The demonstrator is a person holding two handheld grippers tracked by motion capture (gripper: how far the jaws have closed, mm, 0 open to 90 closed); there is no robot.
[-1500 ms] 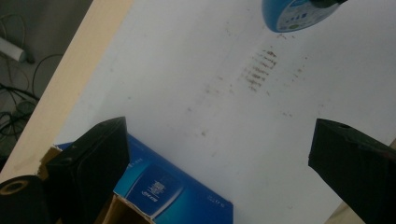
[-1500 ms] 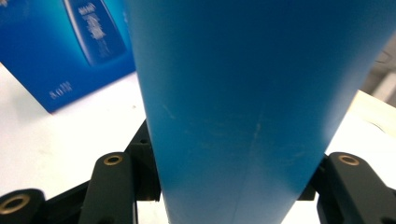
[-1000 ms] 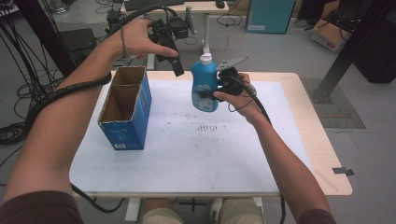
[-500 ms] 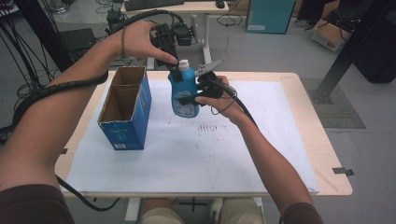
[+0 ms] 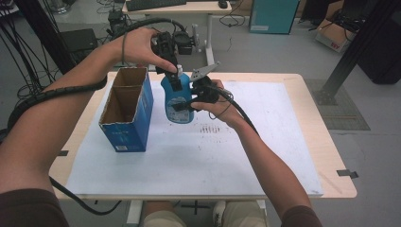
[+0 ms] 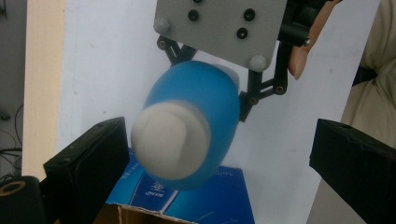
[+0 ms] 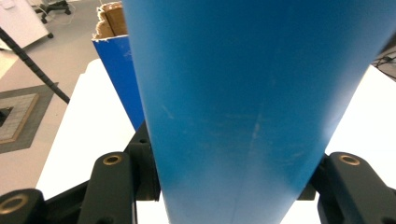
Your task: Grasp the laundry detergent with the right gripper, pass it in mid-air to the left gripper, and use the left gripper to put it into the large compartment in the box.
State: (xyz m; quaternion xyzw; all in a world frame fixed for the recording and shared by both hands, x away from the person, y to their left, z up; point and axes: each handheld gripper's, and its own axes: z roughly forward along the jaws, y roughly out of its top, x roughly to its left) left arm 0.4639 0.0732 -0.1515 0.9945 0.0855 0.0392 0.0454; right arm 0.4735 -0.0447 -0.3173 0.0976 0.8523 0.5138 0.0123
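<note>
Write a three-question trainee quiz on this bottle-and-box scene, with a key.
1. True or false: the right hand-held gripper is clamped on the blue plastic bottle with the white cap.
2. Where is the open blue cardboard box relative to the bottle, in the high view?
A. Left
B. Right
C. Behind
3. Fill in: the left hand-held gripper has its jaws ____ on either side of the cap.

Key: 1 true; 2 A; 3 open.
</note>
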